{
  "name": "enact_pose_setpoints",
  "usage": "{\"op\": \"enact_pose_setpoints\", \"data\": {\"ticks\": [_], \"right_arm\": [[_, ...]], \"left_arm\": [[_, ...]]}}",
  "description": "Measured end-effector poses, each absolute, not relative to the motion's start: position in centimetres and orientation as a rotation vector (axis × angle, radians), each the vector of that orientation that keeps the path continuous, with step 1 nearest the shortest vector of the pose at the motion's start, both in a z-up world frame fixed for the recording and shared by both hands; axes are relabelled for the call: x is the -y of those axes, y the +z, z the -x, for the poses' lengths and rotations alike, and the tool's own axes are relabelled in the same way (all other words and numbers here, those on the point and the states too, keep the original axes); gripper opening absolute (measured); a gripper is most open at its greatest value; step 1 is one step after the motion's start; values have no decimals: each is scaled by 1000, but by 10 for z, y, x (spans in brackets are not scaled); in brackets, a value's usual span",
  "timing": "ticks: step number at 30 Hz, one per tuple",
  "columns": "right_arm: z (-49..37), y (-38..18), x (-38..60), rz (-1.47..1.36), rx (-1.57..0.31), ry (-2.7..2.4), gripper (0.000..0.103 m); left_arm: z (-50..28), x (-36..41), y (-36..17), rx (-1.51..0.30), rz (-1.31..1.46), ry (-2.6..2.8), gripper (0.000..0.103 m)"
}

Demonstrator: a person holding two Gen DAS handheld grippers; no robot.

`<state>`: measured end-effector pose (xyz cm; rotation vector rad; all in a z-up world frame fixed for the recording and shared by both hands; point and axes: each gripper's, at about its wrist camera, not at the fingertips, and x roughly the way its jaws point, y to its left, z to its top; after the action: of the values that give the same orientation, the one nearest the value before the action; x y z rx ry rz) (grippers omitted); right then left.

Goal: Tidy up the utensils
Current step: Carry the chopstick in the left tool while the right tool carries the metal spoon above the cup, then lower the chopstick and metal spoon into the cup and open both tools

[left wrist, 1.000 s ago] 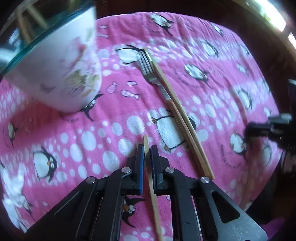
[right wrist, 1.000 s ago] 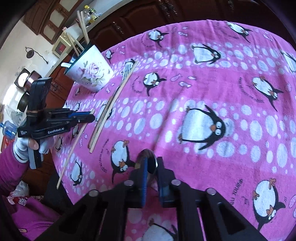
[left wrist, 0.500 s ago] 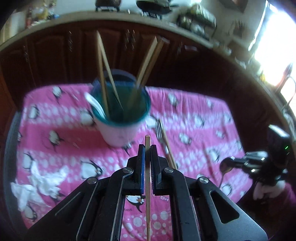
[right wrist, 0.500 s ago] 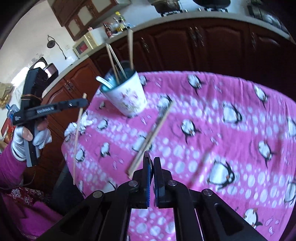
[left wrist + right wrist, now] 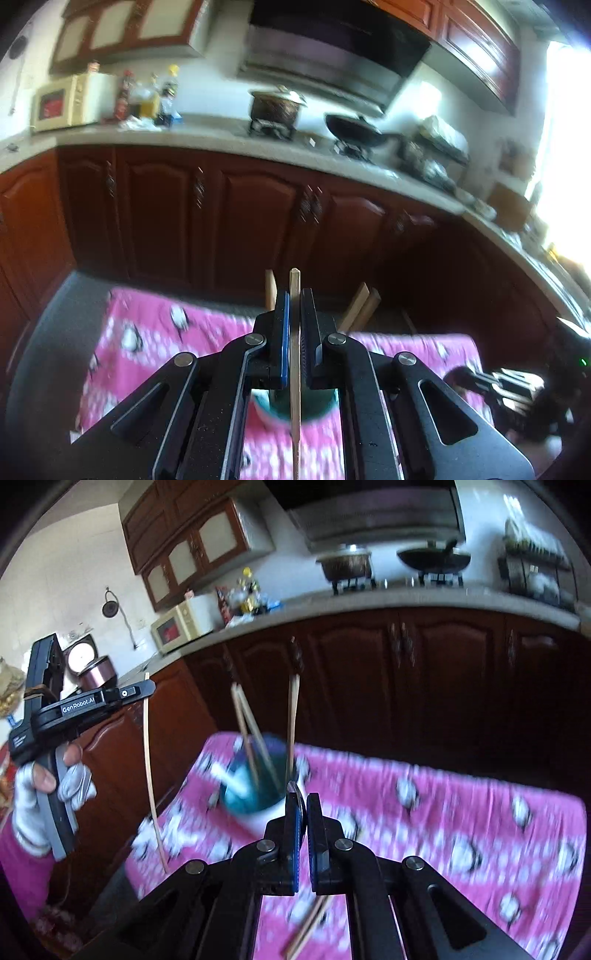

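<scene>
Chopstick [image 5: 295,354] stood nearly upright between the closed jaws of your left gripper [image 5: 294,295], its tip poking above the fingertips and its shaft hanging down over the teal-lined cup [image 5: 295,408] on the pink penguin tablecloth [image 5: 155,354]. From the right wrist view, that same chopstick [image 5: 150,775] hung from your left gripper [image 5: 146,690], held off to the left of the cup [image 5: 255,794], which already carried several chopsticks [image 5: 291,723] and a white spoon [image 5: 229,777]. Your right gripper [image 5: 303,797] had its jaws nearly shut on a metal spoon [image 5: 297,797], only its thin edge showing. Two more chopsticks [image 5: 308,928] lay on the cloth below it.
</scene>
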<state>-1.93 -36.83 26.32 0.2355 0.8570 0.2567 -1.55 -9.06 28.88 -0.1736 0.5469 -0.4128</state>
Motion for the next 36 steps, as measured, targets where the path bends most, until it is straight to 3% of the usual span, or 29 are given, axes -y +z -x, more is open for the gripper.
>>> {"op": "enact_pose_setpoints", "data": {"ticks": [15,36], "right_arm": [[-60,243,311,-55,-783,170,3],[-46,176,274,-21,-953,253,5]], "left_arm": [[-61,119,273,-365,132,-242,4],[-31,126,208,-530,51,-298,5]]}}
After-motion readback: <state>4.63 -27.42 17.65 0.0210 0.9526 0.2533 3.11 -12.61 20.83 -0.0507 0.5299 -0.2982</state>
